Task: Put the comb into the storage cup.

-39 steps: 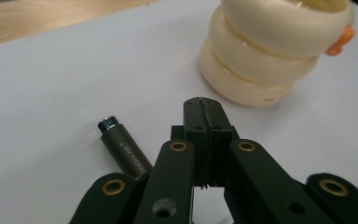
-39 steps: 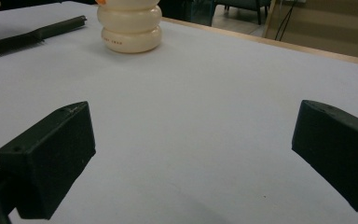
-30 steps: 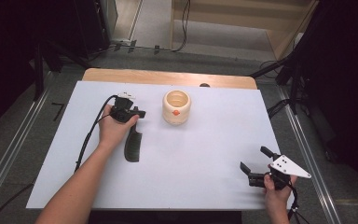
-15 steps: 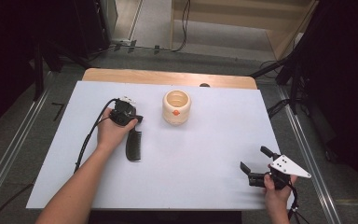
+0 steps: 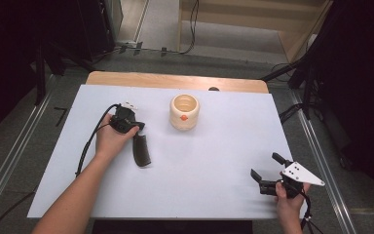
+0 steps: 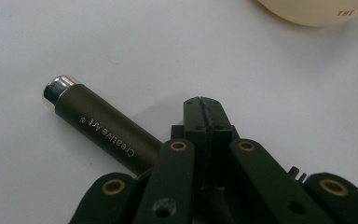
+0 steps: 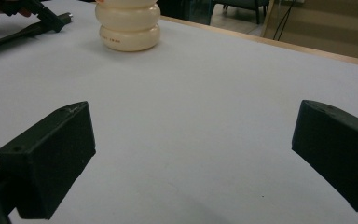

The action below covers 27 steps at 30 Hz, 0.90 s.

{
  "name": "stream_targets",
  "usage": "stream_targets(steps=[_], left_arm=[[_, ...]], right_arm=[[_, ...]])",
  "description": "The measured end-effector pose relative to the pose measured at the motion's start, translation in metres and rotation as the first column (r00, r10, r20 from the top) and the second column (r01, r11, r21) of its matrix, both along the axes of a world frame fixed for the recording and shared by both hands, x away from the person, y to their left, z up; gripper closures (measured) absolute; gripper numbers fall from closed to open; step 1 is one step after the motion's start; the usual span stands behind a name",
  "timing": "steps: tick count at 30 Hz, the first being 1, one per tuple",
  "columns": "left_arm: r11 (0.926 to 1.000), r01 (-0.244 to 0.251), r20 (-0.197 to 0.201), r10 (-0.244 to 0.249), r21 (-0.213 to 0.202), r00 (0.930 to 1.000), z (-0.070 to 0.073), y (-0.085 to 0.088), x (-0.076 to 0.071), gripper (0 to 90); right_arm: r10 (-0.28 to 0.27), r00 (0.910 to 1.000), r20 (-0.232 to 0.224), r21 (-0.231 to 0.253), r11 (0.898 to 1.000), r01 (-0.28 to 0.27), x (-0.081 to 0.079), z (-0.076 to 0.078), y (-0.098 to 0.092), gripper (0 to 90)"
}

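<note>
I am holding the left claw (image 5: 137, 127) low over the white counter (image 5: 214, 161), and its jaws are pressing tight together. In the left gripper view they are meeting with nothing between them. A dark pen (image 6: 103, 132) with a shiny silver end and small white letters on its side is lying flat on the counter. It is running under the claw's arms, just beside the closed tips. From the high view I am seeing a dark long shape (image 5: 141, 151) lying right by my left hand (image 5: 109, 140), and I cannot tell if the claw is touching it.

A cream cup (image 5: 184, 111) with round bumpy sides and a small orange spot is standing upright near the far middle of the counter. It is sitting a little way to the right of the left claw.

I am holding the right claw (image 5: 268, 170) near the front right corner of the counter, well apart from the cup and the pen. Its jaws are standing wide apart with nothing in them.
</note>
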<state>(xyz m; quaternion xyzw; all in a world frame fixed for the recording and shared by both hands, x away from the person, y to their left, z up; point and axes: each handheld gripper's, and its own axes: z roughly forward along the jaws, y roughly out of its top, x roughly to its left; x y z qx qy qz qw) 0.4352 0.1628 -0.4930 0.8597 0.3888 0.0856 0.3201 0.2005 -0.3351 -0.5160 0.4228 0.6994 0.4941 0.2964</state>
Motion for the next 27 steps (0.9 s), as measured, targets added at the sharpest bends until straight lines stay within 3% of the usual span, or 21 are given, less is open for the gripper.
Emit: stream_targets(steps=[7, 13, 19, 27], left_arm=[[0.9995, -0.022, 0.017, 0.022, 0.023, 0.9996, 0.001, 0.005, 0.003, 90.0], [0.9968, -0.069, 0.047, 0.067, 0.041, 0.9967, 0.001, 0.01, 0.011, 90.0], [0.9943, -0.088, 0.039, 0.086, 0.059, 0.9955, 0.003, 0.015, 0.018, 90.0], [0.9926, -0.113, 0.019, 0.112, 0.045, 0.9935, 0.004, 0.03, 0.014, 90.0]], right_arm=[[0.001, 1.0, -0.001, -0.002, 1.0, -0.001, 0.0, 0.0, 0.0, 0.0], [-0.001, 1.0, -0.001, -0.002, 1.0, 0.001, 0.0, 0.0, 0.0, 0.0], [-0.001, 1.0, -0.002, -0.004, 1.0, 0.001, 0.0, 0.0, 0.0, 0.0], [0.0, 1.0, -0.001, -0.004, 1.0, 0.0, 0.0, 0.0, 0.0, 0.0]])
